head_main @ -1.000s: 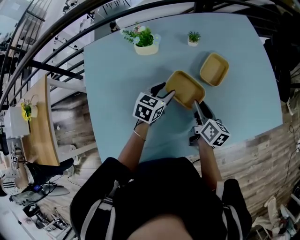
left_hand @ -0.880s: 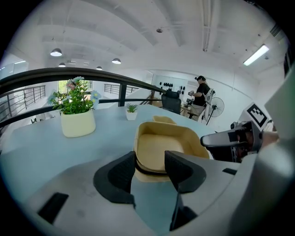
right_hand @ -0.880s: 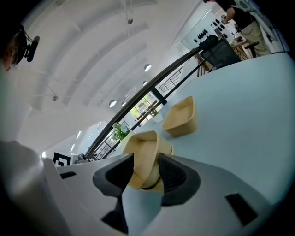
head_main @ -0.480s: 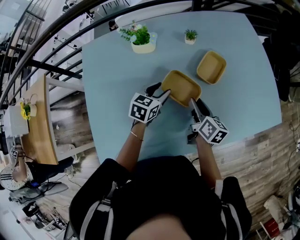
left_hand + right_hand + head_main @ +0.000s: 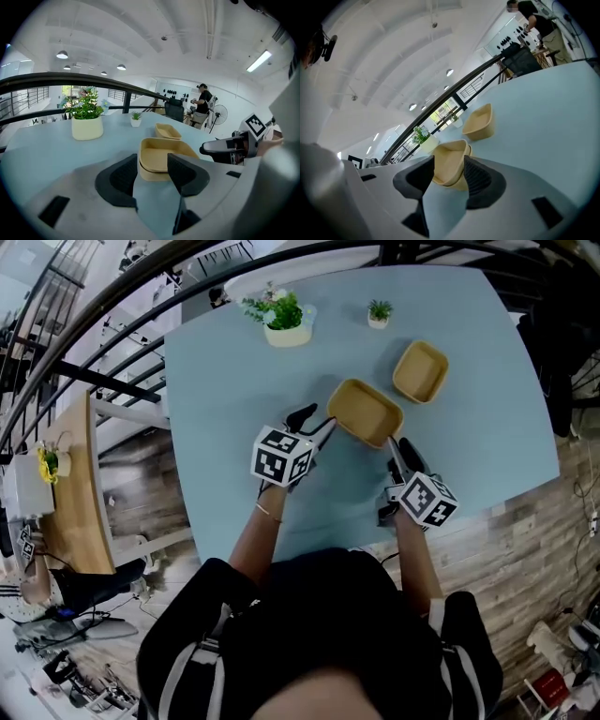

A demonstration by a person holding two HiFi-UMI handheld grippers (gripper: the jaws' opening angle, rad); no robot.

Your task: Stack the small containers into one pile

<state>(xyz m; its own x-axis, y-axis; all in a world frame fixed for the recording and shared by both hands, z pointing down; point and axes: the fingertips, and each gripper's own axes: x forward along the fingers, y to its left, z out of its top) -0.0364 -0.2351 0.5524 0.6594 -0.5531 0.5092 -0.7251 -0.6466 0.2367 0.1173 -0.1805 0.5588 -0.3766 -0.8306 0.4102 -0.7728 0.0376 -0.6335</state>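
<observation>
Two tan containers sit nested as one stack on the pale blue table; both gripper views show it just beyond the fingertips. A third tan container stands alone, farther back and to the right. My left gripper is at the stack's left corner, open, with nothing between its jaws. My right gripper is at the stack's near right edge, also open.
A large potted plant and a small one stand at the table's far edge. The table's near edge runs just below both grippers. A person stands at a desk far behind.
Both grippers have drawn back a little from the stack, the left one shifting leftward. The stack and the lone container stay where they were.
</observation>
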